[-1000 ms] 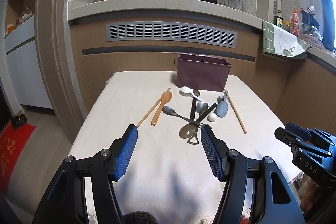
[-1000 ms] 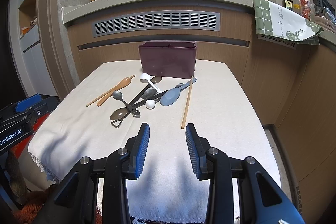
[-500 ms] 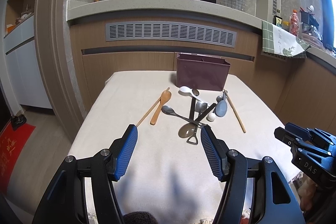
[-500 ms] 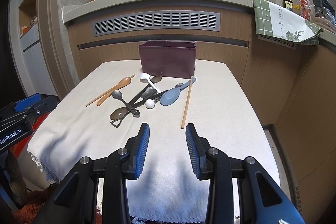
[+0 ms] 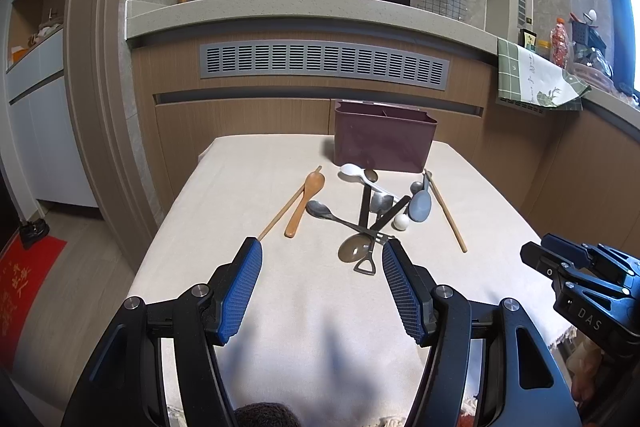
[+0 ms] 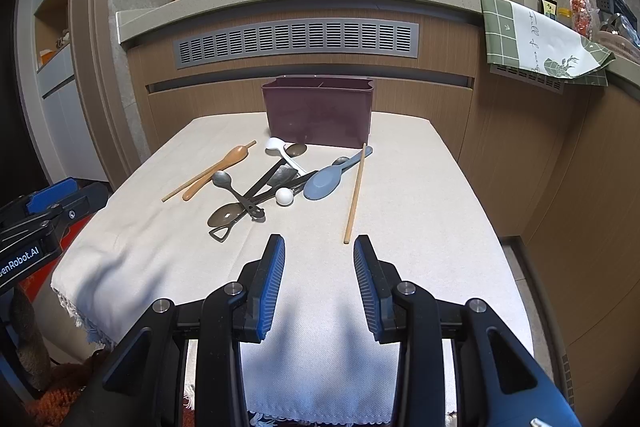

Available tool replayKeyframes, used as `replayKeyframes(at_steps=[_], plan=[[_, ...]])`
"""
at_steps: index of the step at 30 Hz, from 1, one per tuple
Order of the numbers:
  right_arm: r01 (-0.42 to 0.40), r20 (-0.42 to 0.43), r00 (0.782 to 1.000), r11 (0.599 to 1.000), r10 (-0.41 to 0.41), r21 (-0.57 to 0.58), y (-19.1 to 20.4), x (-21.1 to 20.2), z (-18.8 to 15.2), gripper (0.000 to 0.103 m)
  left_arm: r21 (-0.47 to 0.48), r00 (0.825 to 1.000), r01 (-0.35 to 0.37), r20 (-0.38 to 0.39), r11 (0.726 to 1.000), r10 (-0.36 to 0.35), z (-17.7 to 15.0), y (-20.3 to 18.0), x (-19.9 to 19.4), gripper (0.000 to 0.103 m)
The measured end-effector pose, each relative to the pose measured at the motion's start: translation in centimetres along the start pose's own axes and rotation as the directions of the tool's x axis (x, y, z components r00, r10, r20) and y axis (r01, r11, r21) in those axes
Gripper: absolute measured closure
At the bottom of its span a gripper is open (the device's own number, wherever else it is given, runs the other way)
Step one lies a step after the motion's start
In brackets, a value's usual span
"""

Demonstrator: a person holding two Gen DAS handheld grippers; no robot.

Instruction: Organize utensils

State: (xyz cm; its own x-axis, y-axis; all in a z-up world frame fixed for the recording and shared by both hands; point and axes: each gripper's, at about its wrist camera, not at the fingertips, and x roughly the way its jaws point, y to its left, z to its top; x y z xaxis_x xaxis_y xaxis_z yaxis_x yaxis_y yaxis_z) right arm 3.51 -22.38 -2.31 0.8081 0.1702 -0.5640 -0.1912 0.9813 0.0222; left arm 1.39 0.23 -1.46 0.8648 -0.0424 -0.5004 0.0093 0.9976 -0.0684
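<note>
- Progress: judged not begun. All utensils lie loose on the surface (image 6: 400, 211); none shows above the rim of the maroon caddy (image 6: 318, 111). As far as can be seen, every piece remains to be sorted.
- Left tool (image 5: 322, 283): released, jaws wide apart, grasping nothing, over the near edge.
- Right tool (image 6: 319, 277): released, empty, also over the near edge.
- Caddy: upright at the far edge, an inner divider visible at its rim.
- Utensils: a crossed pile of dark metal spoons (image 6: 236, 205) mid-surface, with a white spoon (image 6: 280, 151) and a blue-grey spoon (image 6: 328, 177) overlapping it.
- A wooden spoon (image 6: 218, 169) and one chopstick lie side by side toward the left edge.
- A single chopstick (image 6: 355, 193) lies just right of the pile.
</note>
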Motion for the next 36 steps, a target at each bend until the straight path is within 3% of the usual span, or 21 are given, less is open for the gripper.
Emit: replayKeyframes(at_steps=[7,16,21,25,31,36], plan=[[-0.019,-0.014,1.0,1.0,0.019,0.004,-0.1,0.5,0.1,0.07,-0.014,0.999,0.018,-0.034,1.0,-0.019,0.0,0.3,0.9,0.04],[0.038,-0.018,0.999,0.997,-0.04,-0.063,-1.7,3.2,3.1,0.07,-0.038,0.997,0.033,-0.067,0.999,-0.036,2.8,2.5,5.4,0.04],[0.013,-0.097,0.995,0.999,-0.018,-0.049,-3.4,8.1,5.5,0.07,-0.048,0.998,0.023,-0.058,0.999,-0.026,5.0,4.1,8.6,0.04],[0.017,-0.204,0.978,0.998,-0.031,-0.067,-4.3,14.1,7.0,0.07,-0.067,0.997,0.023,-0.07,0.998,-0.027,6.9,5.9,11.6,0.04],[-0.028,-0.3,0.953,0.999,0.035,0.029,-5.1,21.6,8.8,0.08,-0.058,0.997,-0.006,-0.076,0.998,0.002,8.4,7.9,15.8,0.039],[0.006,-0.364,0.931,0.997,0.023,0.077,-5.9,25.7,9.5,0.088,-0.06,0.987,0.041,-0.153,0.997,-0.05,7.9,8.6,18.9,0.04]])
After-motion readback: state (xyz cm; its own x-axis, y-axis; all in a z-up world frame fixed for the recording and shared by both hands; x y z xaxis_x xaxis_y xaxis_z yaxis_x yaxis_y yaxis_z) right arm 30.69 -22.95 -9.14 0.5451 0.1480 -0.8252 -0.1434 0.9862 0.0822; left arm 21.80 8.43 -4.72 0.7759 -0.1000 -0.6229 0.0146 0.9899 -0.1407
